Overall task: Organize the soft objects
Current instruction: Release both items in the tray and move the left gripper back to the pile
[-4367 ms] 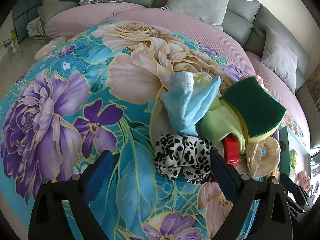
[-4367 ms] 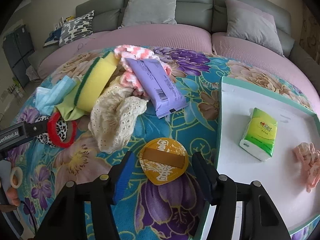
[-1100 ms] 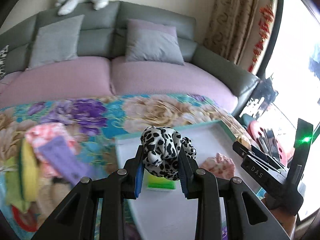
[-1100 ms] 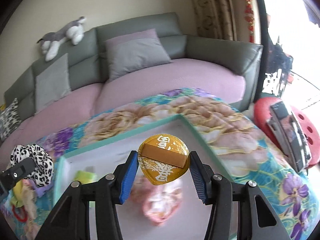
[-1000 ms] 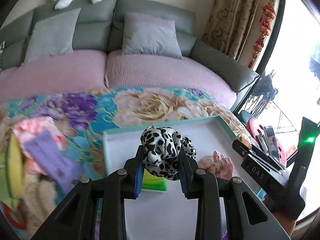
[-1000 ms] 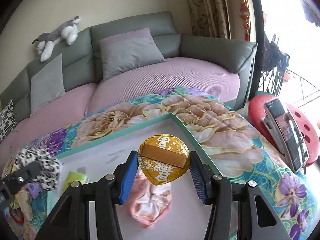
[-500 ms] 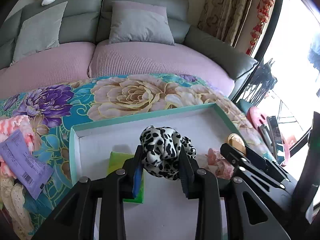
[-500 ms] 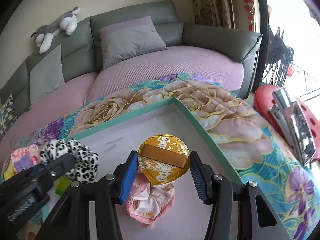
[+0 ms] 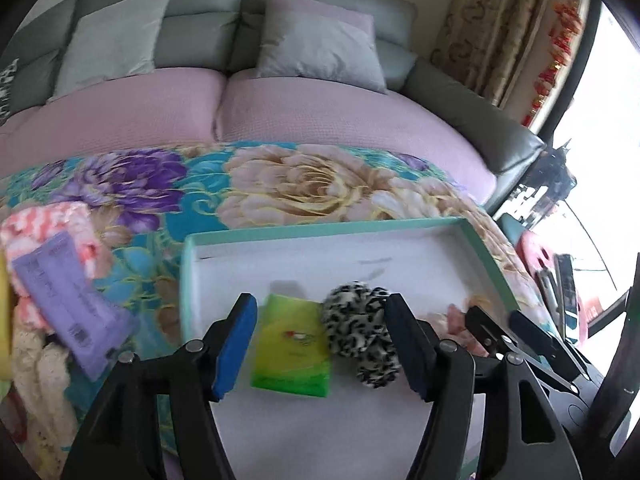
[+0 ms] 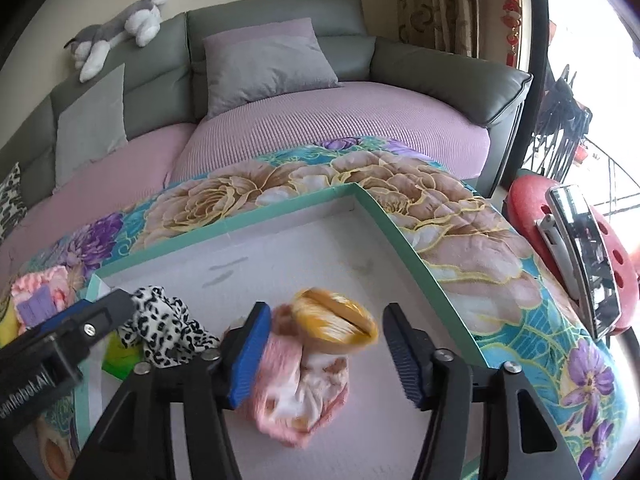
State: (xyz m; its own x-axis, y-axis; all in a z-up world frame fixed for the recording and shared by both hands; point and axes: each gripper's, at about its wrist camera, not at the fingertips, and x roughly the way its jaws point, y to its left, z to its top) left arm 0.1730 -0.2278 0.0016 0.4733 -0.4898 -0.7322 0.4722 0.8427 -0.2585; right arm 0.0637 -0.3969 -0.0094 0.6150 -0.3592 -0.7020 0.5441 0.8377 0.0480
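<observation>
My left gripper [image 9: 320, 340] is open above the white tray with a teal rim [image 9: 328, 227]. The leopard-print scrunchie [image 9: 362, 334] lies loose in the tray beside a green tissue pack [image 9: 294, 350]. My right gripper [image 10: 325, 354] is open over the same tray [image 10: 394, 236]. The round gold packet [image 10: 335, 322] is blurred between its fingers, free of both pads, over a pink knitted item [image 10: 298, 388]. The scrunchie [image 10: 168, 330] and the left gripper's finger [image 10: 72, 334] show at the left of the right wrist view.
A purple packet [image 9: 66, 298] and a pink-white knit [image 9: 44, 220] lie on the floral blanket [image 9: 280, 188] left of the tray. A grey and pink sofa [image 10: 320, 112] stands behind. A red stool with a device [image 10: 580, 256] stands at the right.
Both grippers have opened. The scrunchie has dropped from the left gripper into the tray. The gold packet has left the right gripper's pads and is falling onto the pink item.
</observation>
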